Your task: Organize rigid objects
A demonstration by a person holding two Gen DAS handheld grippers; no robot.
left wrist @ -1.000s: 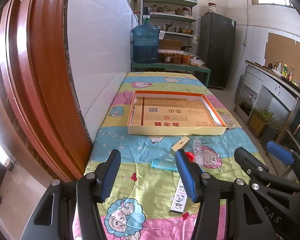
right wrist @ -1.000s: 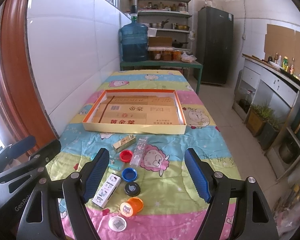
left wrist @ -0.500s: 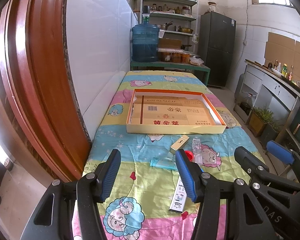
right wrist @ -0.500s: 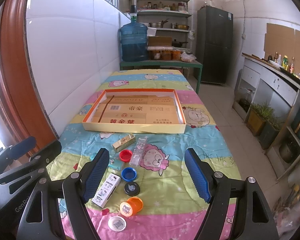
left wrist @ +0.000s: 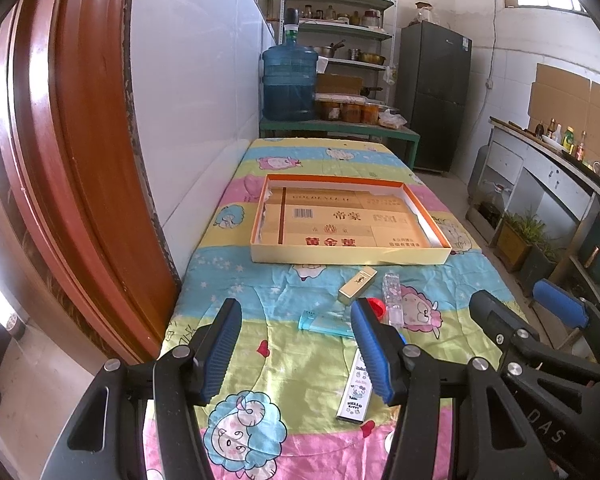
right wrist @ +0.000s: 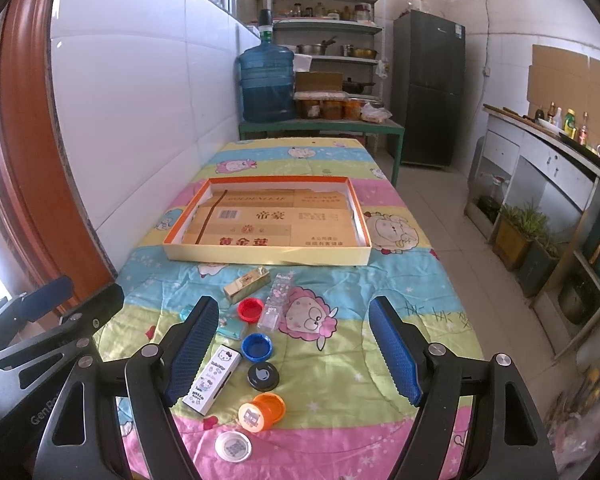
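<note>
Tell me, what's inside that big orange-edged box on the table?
The orange-rimmed box holds only flattened printed cardboard lining its bottom; no loose items show. Anything beneath the cardboard is hidden.

The left tongs (left wrist: pixel 296 346) hover above the near left part of the worktop (left wrist: pixel 300 356), blue-padded fingers (left wrist: pixel 220 344) spread wide apart and holding nothing. The right tongs (right wrist: pixel 296 354) hang beside them toward the near right edge, fingers (right wrist: pixel 394 354) spread wider, also holding nothing. Both point toward the worktop's far edge. Each pair's black frame shows at the side of the other's view.
</note>
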